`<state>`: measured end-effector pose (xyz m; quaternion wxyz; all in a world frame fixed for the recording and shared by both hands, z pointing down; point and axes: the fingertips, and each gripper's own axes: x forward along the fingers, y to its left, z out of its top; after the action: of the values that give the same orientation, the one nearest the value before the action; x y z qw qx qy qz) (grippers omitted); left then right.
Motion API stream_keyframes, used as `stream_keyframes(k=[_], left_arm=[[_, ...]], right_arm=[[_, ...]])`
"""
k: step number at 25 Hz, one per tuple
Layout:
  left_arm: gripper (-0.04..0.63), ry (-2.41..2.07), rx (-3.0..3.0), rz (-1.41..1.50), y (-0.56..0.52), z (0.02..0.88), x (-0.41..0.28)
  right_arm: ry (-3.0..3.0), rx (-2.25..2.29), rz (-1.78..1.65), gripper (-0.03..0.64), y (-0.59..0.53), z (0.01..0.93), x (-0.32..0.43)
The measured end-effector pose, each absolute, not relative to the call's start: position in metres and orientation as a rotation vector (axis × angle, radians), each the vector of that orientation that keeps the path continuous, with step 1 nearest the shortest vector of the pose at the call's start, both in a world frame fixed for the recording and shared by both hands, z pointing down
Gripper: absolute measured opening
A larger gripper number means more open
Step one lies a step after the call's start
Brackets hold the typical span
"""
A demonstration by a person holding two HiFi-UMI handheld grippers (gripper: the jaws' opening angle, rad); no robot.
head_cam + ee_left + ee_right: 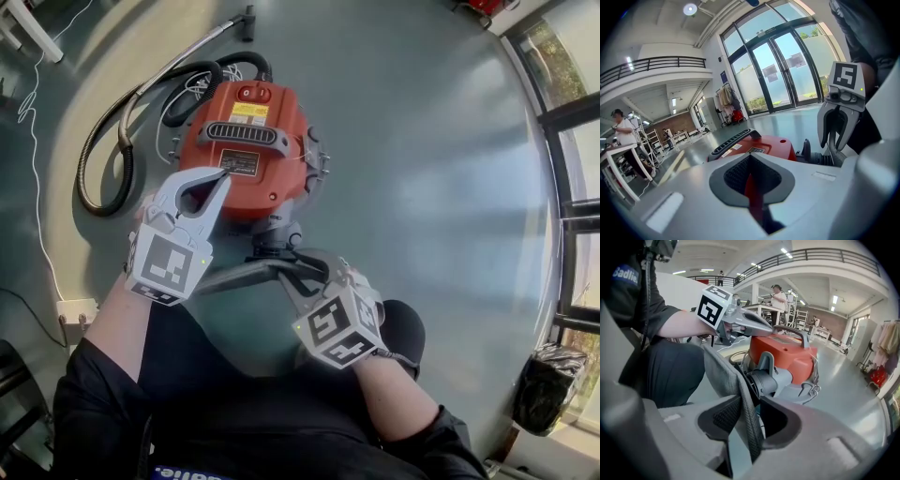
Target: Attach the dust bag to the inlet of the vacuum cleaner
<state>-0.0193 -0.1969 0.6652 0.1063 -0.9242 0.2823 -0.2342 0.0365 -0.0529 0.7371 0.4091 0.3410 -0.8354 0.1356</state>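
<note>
Dust bag (723,376) fabric runs on edge between the jaws of the right gripper (750,409), which stand spread. The cloth leans on the pad (723,414) at the view's left and a dark gap shows between it and the other pad, so nothing is pinched. From there the bag rises toward the person's dark trouser leg (670,376). Its mouth end sits right against the grey inlet (766,379) of the vacuum cleaner (787,352); whether the collar is seated on the tube cannot be told. The right forearm lies at the lower right of the head view, its gripper tipped steeply down toward the inlet side, marker cube (339,328) uppermost.

The left gripper (750,158) has its jaws pressed together at the tips with nothing between them; red casing shows through the slit below. It points away from the person, only slightly nose-down, tips over the top of the red body beside the label (240,162); contact cannot be told.

In the head view the bag lies as a flat grey band on the cleaner's near side, long axis left to right, from below the left gripper to the right jaws. The cleaner stands on the grey floor (422,141), inlet facing the person, hose (82,183) looping off to the left.
</note>
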Motion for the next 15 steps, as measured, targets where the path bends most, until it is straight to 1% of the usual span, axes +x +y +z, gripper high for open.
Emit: stream_keyframes(k=[7,15], left_arm=[[0.014,0.821,-2.685,-0.77,-0.194,0.67,-0.021],[0.014,0.835,-2.703,-0.731,-0.198,0.659,-0.023]], right_arm=[[-2.058,0.801,0.359,0.117,-0.035,0.739,0.043],[-2.073,0.828,0.29,0.117,-0.034,0.703,0.047]])
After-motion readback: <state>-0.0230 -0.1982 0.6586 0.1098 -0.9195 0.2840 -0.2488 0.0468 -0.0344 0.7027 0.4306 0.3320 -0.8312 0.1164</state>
